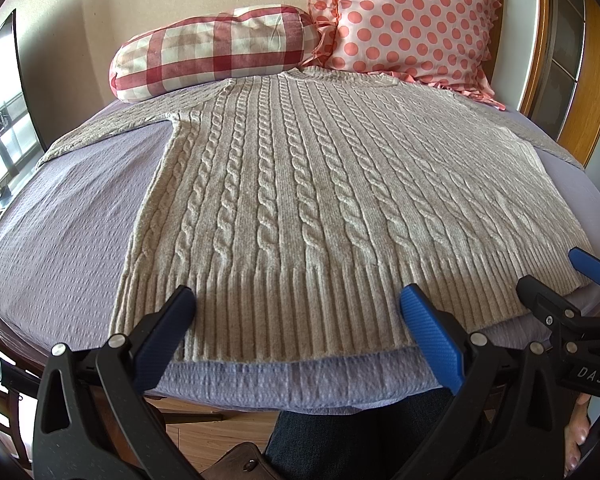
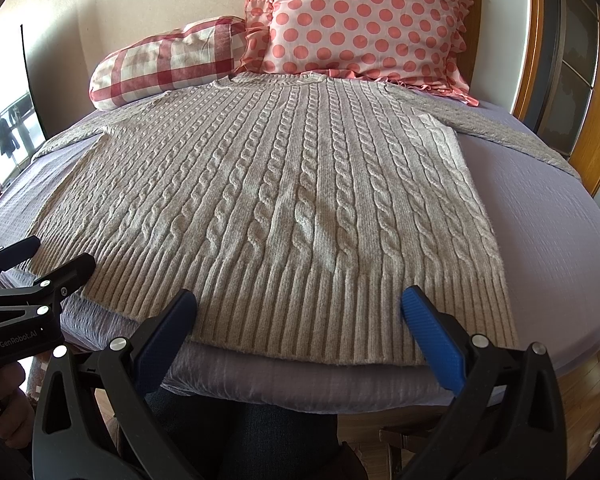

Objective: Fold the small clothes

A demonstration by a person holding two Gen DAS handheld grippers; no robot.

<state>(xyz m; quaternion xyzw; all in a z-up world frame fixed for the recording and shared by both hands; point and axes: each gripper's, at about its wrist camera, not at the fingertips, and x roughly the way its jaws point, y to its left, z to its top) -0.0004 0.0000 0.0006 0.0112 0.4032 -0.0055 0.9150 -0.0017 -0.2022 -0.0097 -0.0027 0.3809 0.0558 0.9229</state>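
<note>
- The left claw (image 1: 298, 306) is spread wide and holds nothing; it hovers just over the ribbed hem of the sweater (image 1: 300, 184), toward that hem's left half.
- The right claw (image 2: 298, 306) is equally wide and empty, poised over the hem's right half.
- The sweater, a grey cable knit, lies flat and face up on the bed (image 1: 68, 216), hem at the near edge, collar toward the checked pillow (image 1: 216, 54) and the dotted pillow (image 1: 412, 20), both sleeves spread out sideways.
- Judged from this, no fold is made yet; the step in hand is the approach for a first grasp. The next move calls for each claw to close on cloth, hem or sleeve, without pinching the bedsheet.
- The left view shows the left sleeve (image 1: 112, 128) and bare sheet beside it; the right view shows the right sleeve (image 2: 516, 136) running to the bed's far edge.
</note>
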